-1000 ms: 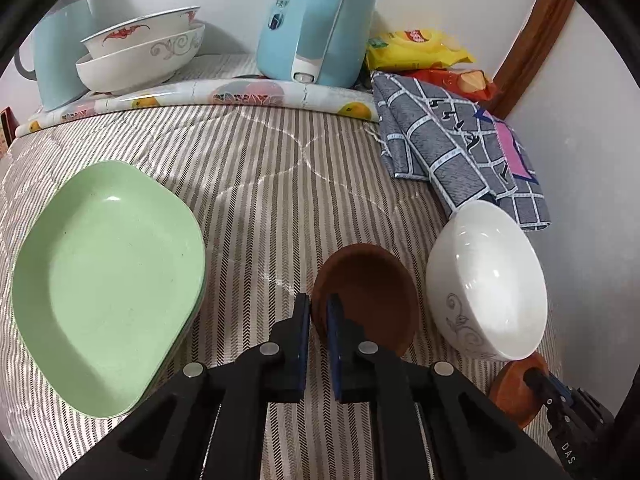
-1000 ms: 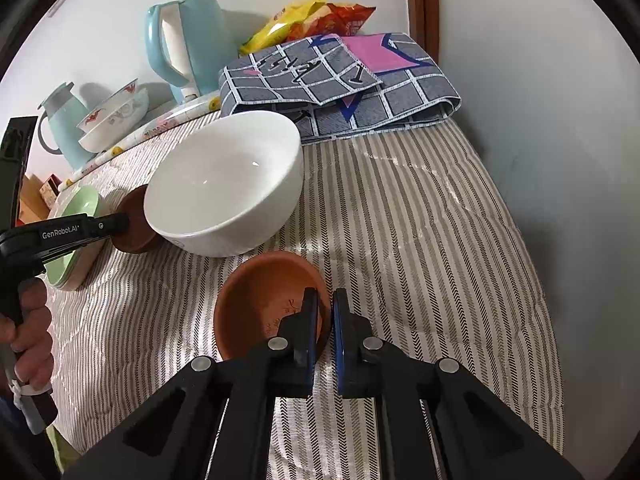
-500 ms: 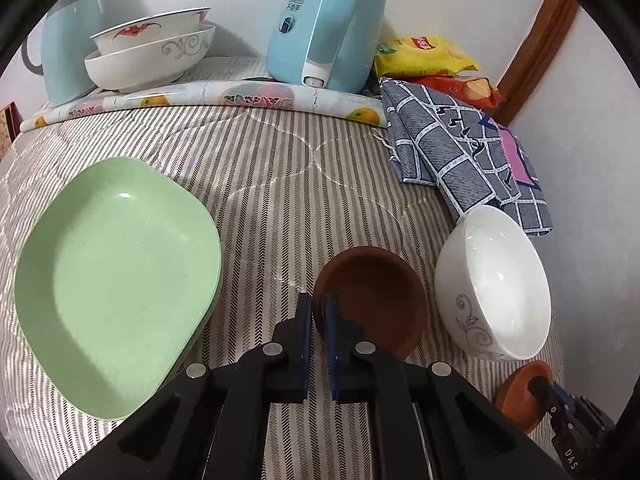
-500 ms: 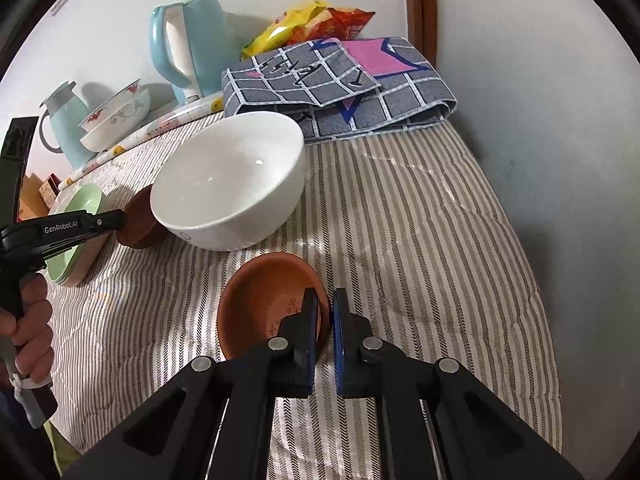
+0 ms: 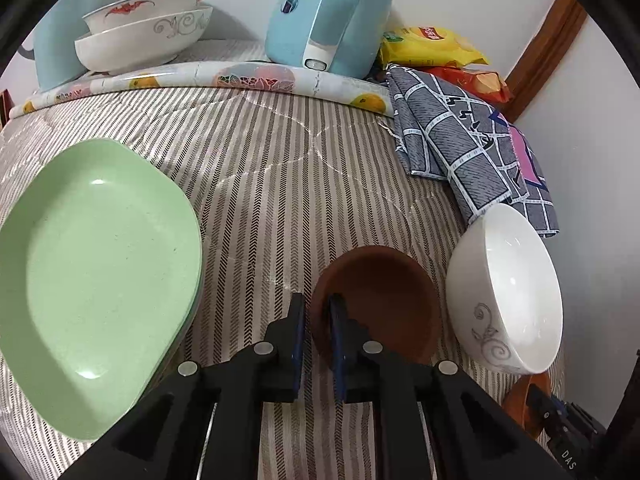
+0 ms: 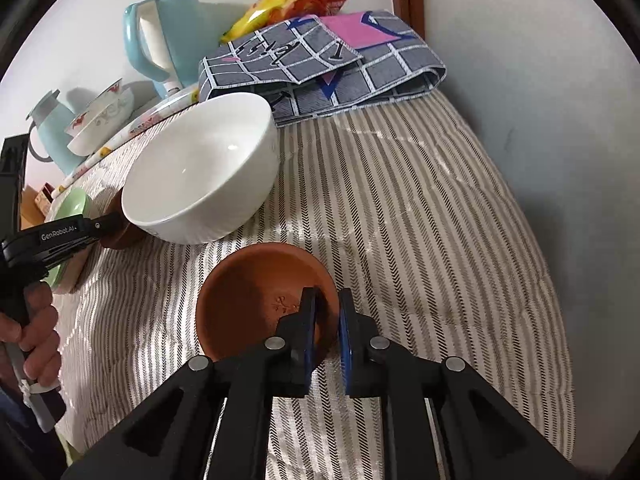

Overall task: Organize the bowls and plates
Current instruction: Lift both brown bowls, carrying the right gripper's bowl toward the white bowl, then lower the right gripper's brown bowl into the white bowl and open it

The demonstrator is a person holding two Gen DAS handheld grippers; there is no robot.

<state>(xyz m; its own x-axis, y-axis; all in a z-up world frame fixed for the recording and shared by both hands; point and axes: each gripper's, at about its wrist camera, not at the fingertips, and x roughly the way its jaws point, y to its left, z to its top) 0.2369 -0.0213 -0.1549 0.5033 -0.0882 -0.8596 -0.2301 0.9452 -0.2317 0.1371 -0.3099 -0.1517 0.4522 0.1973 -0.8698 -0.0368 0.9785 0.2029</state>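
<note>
My left gripper (image 5: 317, 312) is shut on the near rim of a dark brown bowl (image 5: 384, 300) on the striped cloth. A stack of green plates (image 5: 96, 276) lies to its left and a large white bowl (image 5: 504, 288) to its right. My right gripper (image 6: 328, 308) is shut on the rim of an orange-brown saucer (image 6: 260, 292). The white bowl (image 6: 200, 172) sits just beyond the saucer. The left gripper (image 6: 104, 226) and dark brown bowl (image 6: 120, 236) show at the left of the right wrist view.
Two stacked white patterned bowls (image 5: 144, 36) and a light blue kettle (image 5: 332, 12) stand at the back. A folded grey checked cloth (image 5: 472, 148) and snack bags (image 5: 432, 44) lie at the back right. A wall (image 6: 540, 120) borders the right side.
Both grippers stay shut on their dishes. The left view has shifted slightly forward; the saucer in the right gripper has lifted slightly and the white bowl looks a little nearer.
</note>
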